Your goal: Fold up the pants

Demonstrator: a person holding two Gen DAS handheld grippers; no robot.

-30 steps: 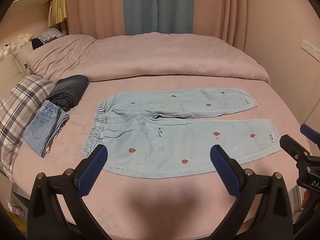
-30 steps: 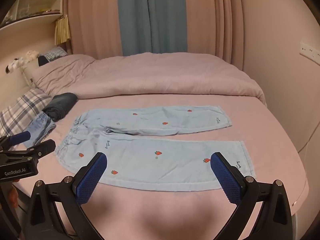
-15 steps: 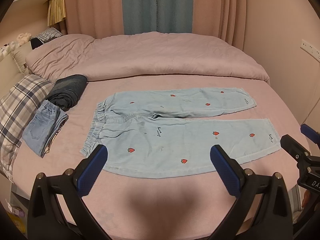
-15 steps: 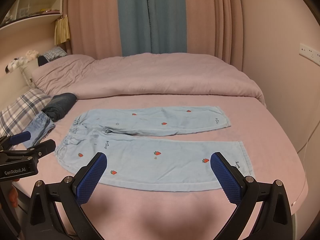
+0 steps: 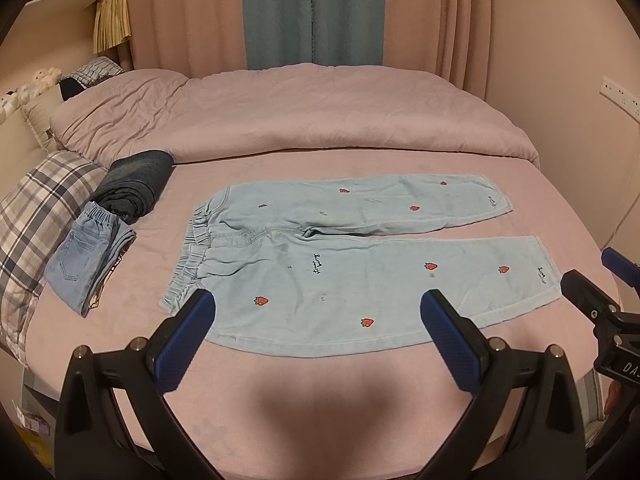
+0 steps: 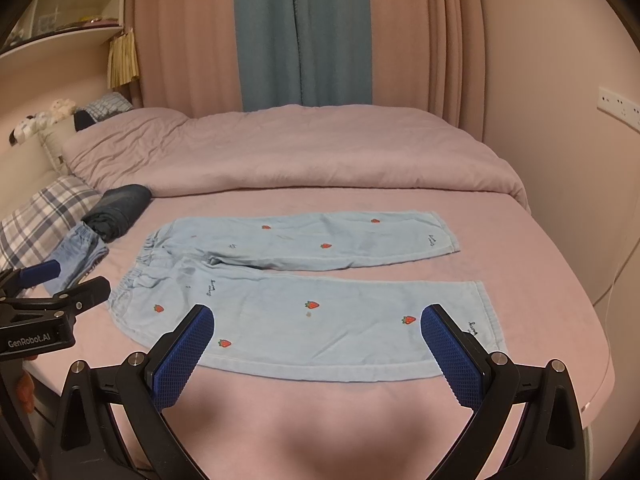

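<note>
Pink bed sheet (image 5: 320, 408) covers the mattress. Rumpled pink duvet (image 5: 288, 116) bunched along the far side. Plaid pillow (image 5: 36, 208) at the left edge. Dark rolled garment (image 5: 134, 186) lies just beside the pillow, touching folded light jeans (image 5: 86, 258) nearer the camera. Pink curtains (image 5: 180, 16) with a teal curtain (image 5: 312, 12) in the middle behind the bed. White wall socket (image 5: 619, 92) on the right wall. Stuffed toys (image 6: 44, 118) by the headboard, shelf (image 6: 64, 36) above them.

Black gripper (image 5: 318, 322) frames, blue crosshatched pads (image 6: 182, 364), silver screws.
</note>
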